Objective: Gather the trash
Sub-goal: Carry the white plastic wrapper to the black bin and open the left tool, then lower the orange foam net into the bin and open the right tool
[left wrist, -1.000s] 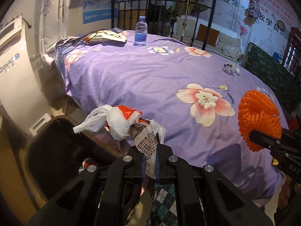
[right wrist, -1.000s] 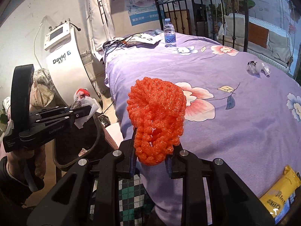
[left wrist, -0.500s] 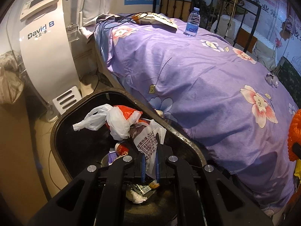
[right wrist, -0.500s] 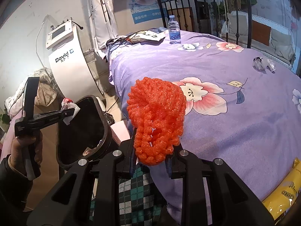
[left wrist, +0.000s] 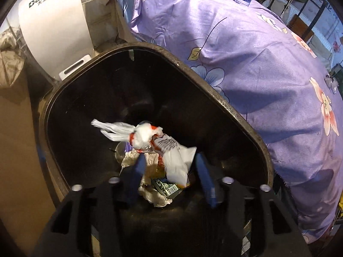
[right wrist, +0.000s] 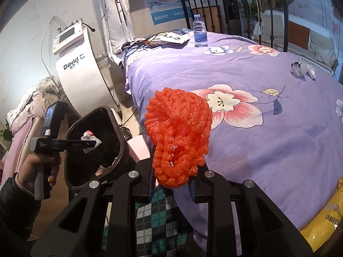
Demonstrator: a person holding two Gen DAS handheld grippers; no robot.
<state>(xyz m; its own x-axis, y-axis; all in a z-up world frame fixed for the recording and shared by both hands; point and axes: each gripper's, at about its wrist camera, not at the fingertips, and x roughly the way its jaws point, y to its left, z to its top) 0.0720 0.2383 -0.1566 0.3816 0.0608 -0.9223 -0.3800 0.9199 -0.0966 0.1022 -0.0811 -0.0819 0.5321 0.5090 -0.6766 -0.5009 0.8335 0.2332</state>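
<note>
A knotted white plastic bag (left wrist: 163,147) with red print hangs over the open mouth of a black trash bin (left wrist: 225,105), between the blue-padded fingers (left wrist: 203,175) of the left gripper (left wrist: 169,171); the jaws are opening, and the pads stand clear of the bag on both sides, though whether its right edge brushes the right pad cannot be told; below it, at the bottom of the bin, lie crumpled wrappers and paper (left wrist: 156,190). In the right wrist view the same gripper (right wrist: 92,144) reaches over the bin (right wrist: 120,141), held by a hand (right wrist: 40,165) in a dark sleeve, with the bag (right wrist: 90,139) at its tip.

The right gripper (right wrist: 174,177) is pinched on an orange foam net (right wrist: 178,137), its fingers pressing the bunched lower end while the rest stands up above them, over the near edge of a bed; the bed's purple floral sheet (right wrist: 268,141) carries a water bottle (right wrist: 200,33) upright near the black iron headboard (right wrist: 233,6), a crumpled clear wrapper (right wrist: 302,69) towards the far side, and a yellow snack packet (right wrist: 323,216) at the near right edge; a white machine (right wrist: 79,64) lettered "David" stands beside the bed, just behind the bin.
</note>
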